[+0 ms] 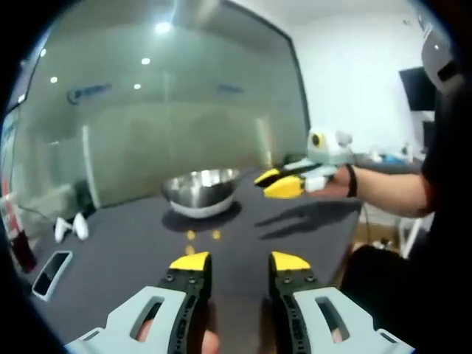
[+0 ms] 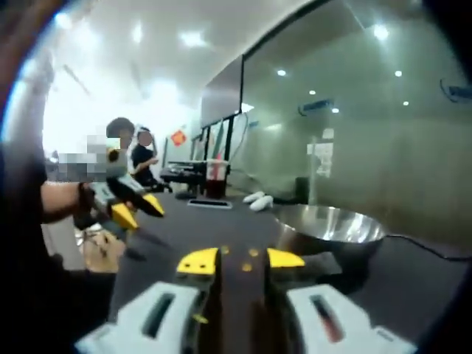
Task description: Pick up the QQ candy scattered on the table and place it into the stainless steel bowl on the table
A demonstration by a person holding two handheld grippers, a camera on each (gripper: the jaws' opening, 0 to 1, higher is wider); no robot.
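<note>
In the left gripper view, the left gripper [image 1: 240, 263] rises from the bottom with its yellow-tipped jaws apart and nothing between them. It hangs over the near part of the dark desk [image 1: 125, 254]. Just beyond its tips lie two small yellow candies [image 1: 191, 235], close together on the desk, and a third speck sits right at the left tip. Farther on stands the steel bowl [image 1: 200, 191], upright, its inside not readable from here. To the right of the bowl, the right gripper [image 1: 280, 183] comes in held by a hand [image 1: 335, 181] with a dark wristband; its yellow jaws look close together, though whether they hold anything cannot be told. At the far left of the desk lie a phone [image 1: 52, 272] and a white object [image 1: 71, 228]. A glass wall [image 1: 162, 110] stands behind the desk.

In the right gripper view, the right gripper [image 2: 240, 262] has its jaws apart and empty, over the desk [image 2: 413, 276]. Two candies [image 2: 254, 252] lie just past the tips, with nothing blocking them. The bowl [image 2: 328, 227] sits near right of the gripper, just beside its right jaw. The left gripper [image 2: 136, 210] shows at left, raised above the desk edge. Far down the desk stand a red cup [image 2: 215, 177], a flat dark object and white items [image 2: 258, 199]. Two people [image 2: 133, 151] are in the background
</note>
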